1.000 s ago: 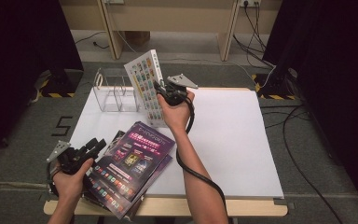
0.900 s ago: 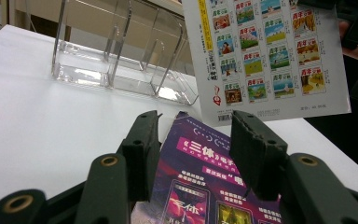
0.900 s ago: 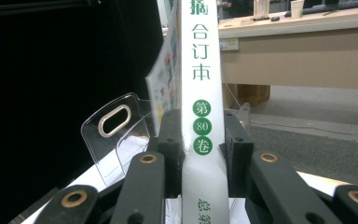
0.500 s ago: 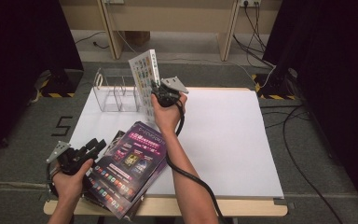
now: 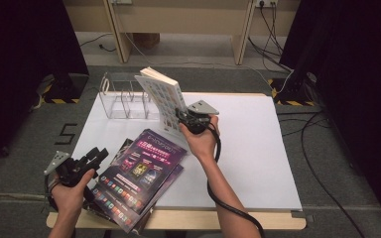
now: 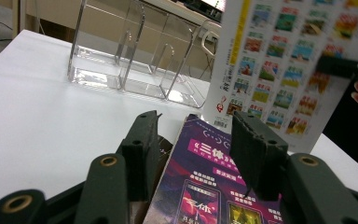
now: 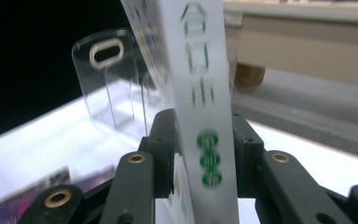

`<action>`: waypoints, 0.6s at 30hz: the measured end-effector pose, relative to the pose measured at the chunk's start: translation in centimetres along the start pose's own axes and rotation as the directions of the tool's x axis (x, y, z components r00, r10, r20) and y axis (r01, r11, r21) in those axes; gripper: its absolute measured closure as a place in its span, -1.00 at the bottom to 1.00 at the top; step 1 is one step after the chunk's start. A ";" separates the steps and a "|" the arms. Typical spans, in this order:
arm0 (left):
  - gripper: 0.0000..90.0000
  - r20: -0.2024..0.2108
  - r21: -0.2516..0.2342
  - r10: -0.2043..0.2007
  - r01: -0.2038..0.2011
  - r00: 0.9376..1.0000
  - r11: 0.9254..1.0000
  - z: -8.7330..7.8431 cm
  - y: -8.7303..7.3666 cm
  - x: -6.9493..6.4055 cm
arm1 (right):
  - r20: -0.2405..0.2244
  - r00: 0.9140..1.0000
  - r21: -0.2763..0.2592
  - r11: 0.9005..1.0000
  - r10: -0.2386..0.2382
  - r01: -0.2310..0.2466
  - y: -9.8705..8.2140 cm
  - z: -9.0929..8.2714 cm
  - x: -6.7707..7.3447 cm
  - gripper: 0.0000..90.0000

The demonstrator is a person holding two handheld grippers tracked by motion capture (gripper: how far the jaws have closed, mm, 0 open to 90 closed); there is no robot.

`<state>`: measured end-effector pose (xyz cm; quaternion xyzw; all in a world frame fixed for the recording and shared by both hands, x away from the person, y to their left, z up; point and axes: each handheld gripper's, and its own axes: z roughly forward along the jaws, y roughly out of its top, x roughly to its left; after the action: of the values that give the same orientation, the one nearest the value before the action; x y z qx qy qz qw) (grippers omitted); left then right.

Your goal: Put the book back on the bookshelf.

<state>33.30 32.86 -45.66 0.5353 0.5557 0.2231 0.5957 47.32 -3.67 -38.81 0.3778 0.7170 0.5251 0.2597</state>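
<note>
Holding the book [image 5: 161, 101] upright at the frame's centre, beside the clear rack [image 5: 124, 96], my right tongs [image 5: 183, 119] have just been opening around its spine, so it could topple, while my left tongs [image 5: 96, 156] hover spread over the magazines [image 5: 139, 173].

We look down and forward over the white counter [image 5: 258, 148] from above. Our two tong cameras sit low and close, both facing the clear acrylic divider rack [image 6: 135, 51], which all views share.
</note>
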 end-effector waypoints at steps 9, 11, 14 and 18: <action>0.13 -0.002 0.005 -0.001 0.001 1.000 1.000 0.1 0.0 0.1 | -0.011 1.000 0.027 0.999 -0.021 0.021 -0.3 -1.1 -1.2 0.42; 0.13 0.000 0.004 -0.002 0.002 1.000 1.000 0.1 0.0 0.1 | -0.015 1.000 0.000 1.000 -0.020 0.020 0.7 -1.5 -1.2 0.45; 0.13 -0.001 0.002 -0.001 0.001 1.000 1.000 0.0 0.1 0.2 | -0.001 0.998 -0.020 0.998 -0.058 0.058 2.0 -2.1 -1.5 0.48; 0.12 -0.003 0.005 -0.001 0.001 1.000 1.000 -0.1 0.0 0.2 | 0.000 0.998 -0.027 0.997 -0.066 0.066 3.1 -2.8 -2.3 0.52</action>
<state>33.30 33.07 -45.73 0.5364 0.5574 0.2222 0.5935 47.37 -6.62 -35.05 0.3500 0.7223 0.5259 0.2815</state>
